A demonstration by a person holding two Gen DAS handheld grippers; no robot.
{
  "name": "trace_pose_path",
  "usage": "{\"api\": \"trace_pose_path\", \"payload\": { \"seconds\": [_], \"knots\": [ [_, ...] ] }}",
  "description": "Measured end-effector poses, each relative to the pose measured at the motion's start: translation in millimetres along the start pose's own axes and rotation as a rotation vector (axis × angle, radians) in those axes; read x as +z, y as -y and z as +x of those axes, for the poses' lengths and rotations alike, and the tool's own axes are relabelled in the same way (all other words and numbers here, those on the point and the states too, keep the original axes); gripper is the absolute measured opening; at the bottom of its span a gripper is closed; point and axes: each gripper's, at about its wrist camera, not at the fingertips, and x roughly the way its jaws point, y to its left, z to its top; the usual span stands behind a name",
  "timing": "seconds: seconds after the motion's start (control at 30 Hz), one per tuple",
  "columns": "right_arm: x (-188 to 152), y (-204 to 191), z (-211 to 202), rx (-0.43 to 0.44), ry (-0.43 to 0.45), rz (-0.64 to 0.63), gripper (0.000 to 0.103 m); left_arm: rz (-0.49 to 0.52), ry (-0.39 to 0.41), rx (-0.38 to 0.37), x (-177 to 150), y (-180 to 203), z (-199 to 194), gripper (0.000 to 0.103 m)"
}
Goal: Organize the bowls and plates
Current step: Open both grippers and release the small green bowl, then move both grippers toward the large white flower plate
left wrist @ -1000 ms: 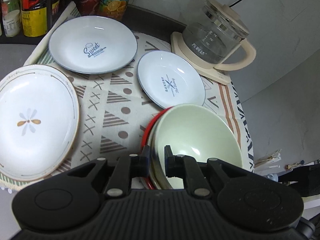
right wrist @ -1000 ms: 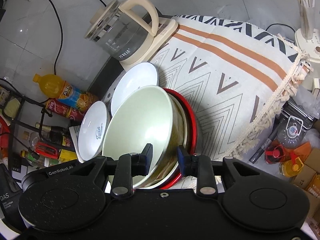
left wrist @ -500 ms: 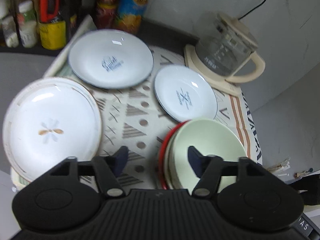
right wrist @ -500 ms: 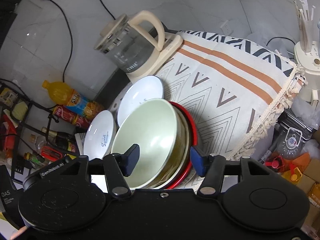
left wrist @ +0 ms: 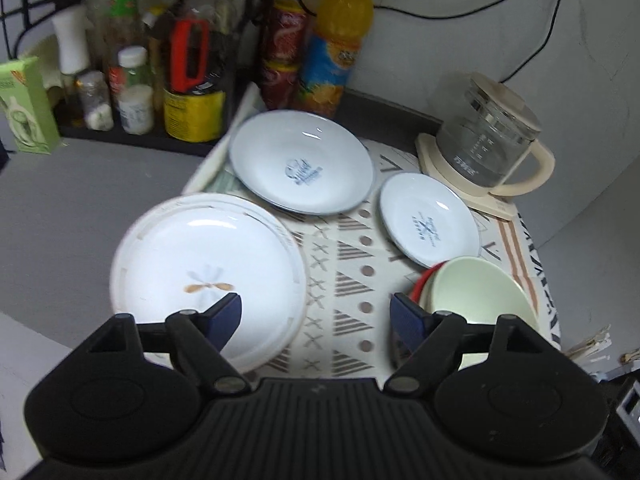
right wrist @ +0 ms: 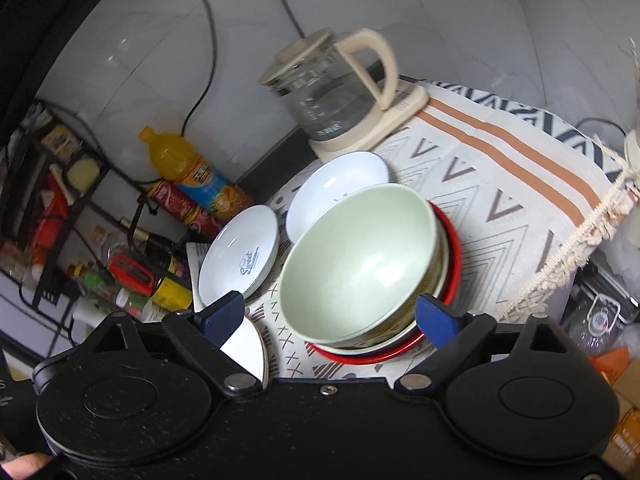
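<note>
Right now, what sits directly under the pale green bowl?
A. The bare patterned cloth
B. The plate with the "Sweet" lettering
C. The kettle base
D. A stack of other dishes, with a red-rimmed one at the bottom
D. In the right wrist view the pale green bowl is nested on top of other dishes, with a red-rimmed dish showing beneath it, all on the patterned cloth.

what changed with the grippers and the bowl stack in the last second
Both grippers let go: the left gripper and right gripper, shut on the green bowl's rim a second ago, now stand wide open and pulled back. The bowl stack, three plates and kettle stayed put.
</note>
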Motion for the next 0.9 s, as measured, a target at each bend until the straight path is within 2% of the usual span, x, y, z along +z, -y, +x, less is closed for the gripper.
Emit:
{"api": "trace_pose_path", "payload": {
  "seconds": [0.33,0.47,0.63,0.7,0.77,0.9],
  "knots": [
    [-17,-35,4,0.008,-0.017,-0.141,0.096,-0.042,0.018,0.043,-5,-40,-19,0.080],
    [-20,-48,7,0.007,-0.013,-0.190,0.096,-0.037,0.042,0.050,-6,-50,-24,0.087],
    [-22,-64,18,0.007,-0.045,-0.239,0.097,-0.061,0.023,0.027,-3,-68,-22,0.090],
    [-23,-73,22,0.000,-0.050,-0.279,0.103,-0.064,0.025,0.032,-2,-76,-21,0.096],
    [-24,-81,27,-0.005,-0.055,-0.312,0.103,-0.066,0.031,0.035,-1,-83,-19,0.102],
    [-25,-97,38,-0.004,-0.078,-0.344,0.103,-0.051,0.023,0.039,5,-95,-14,0.103]
  ]
}}
